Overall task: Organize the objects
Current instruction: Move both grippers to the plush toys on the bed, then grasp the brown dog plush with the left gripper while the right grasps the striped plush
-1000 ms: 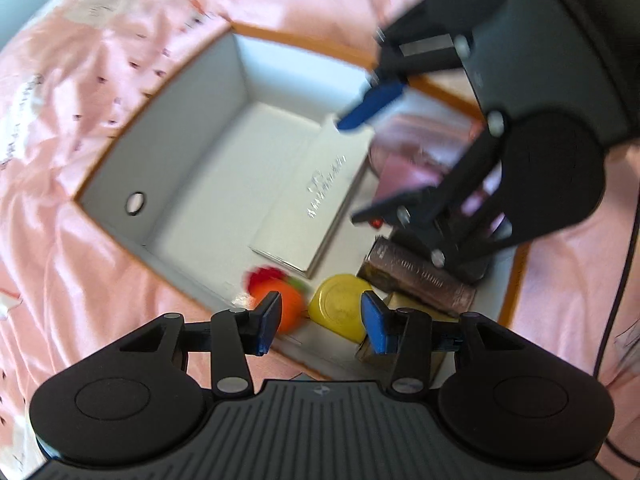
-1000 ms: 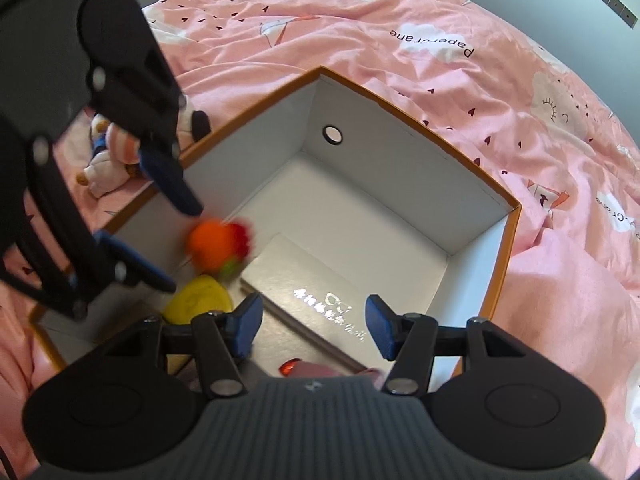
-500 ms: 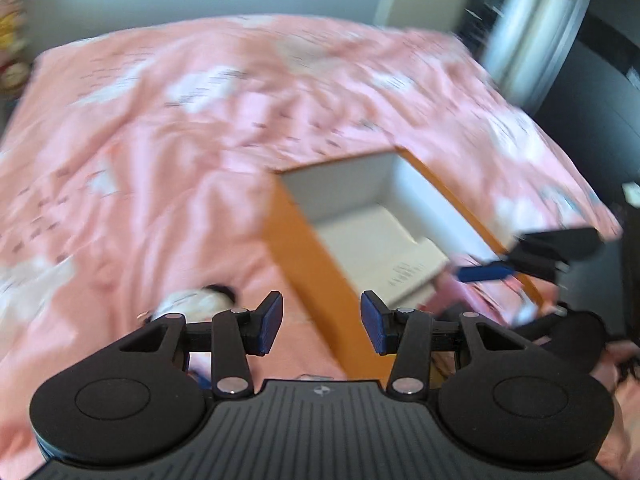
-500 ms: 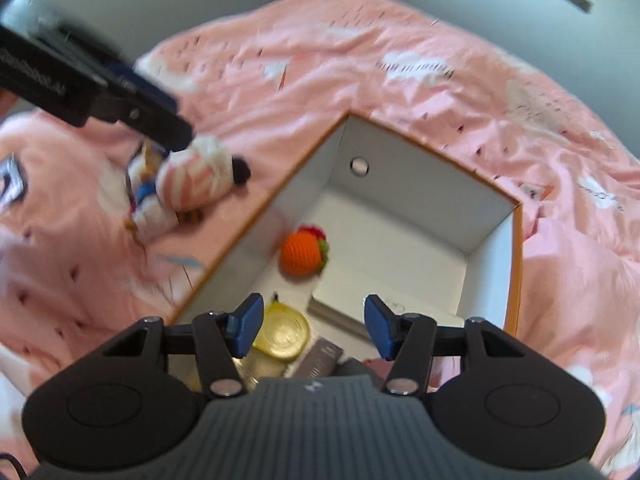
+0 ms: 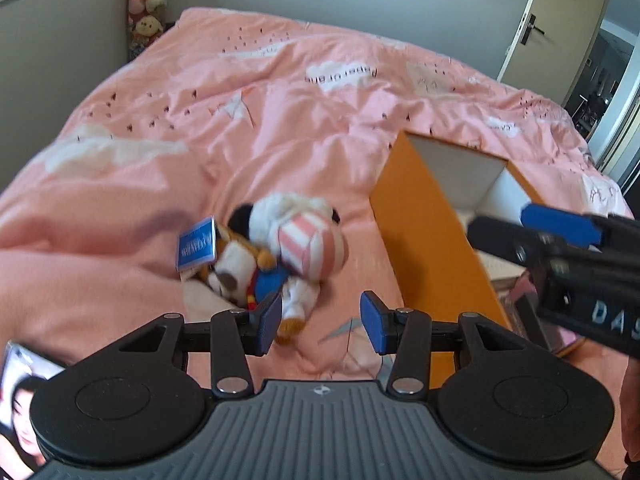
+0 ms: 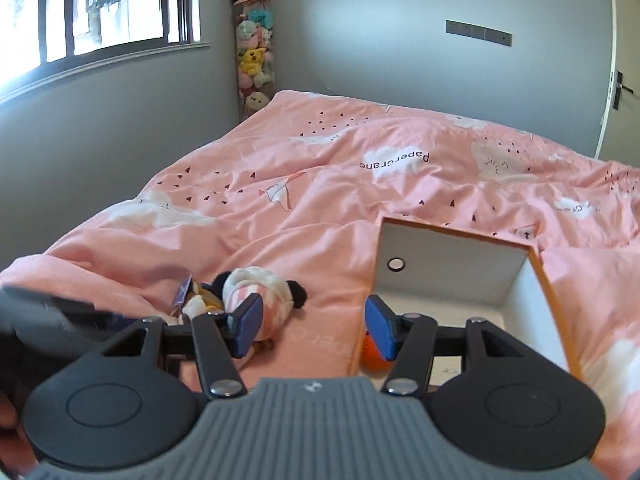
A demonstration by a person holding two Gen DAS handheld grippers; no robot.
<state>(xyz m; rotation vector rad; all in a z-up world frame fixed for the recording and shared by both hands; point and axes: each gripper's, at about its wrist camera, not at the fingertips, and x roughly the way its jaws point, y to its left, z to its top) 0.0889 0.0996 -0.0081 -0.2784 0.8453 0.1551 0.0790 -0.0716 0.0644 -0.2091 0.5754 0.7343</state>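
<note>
Nearest the lens, left tool (image 5: pixel 320 322) spread wide, empty; it has swung off the box (image 5: pixel 424 236) toward the plush toy (image 5: pixel 276 248) lying on the bed (image 5: pixel 280 92) just beside the box's orange wall. Probably next pick. Right tool (image 6: pixel 312 326) also spread, empty, pulled back. Orange ball (image 6: pixel 370 356) mostly hidden in the box; other contents cut off; plush blurred.

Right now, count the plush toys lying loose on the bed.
1: a plush toy on the pink bedding, left of the orange box. Others may be hidden.
</note>
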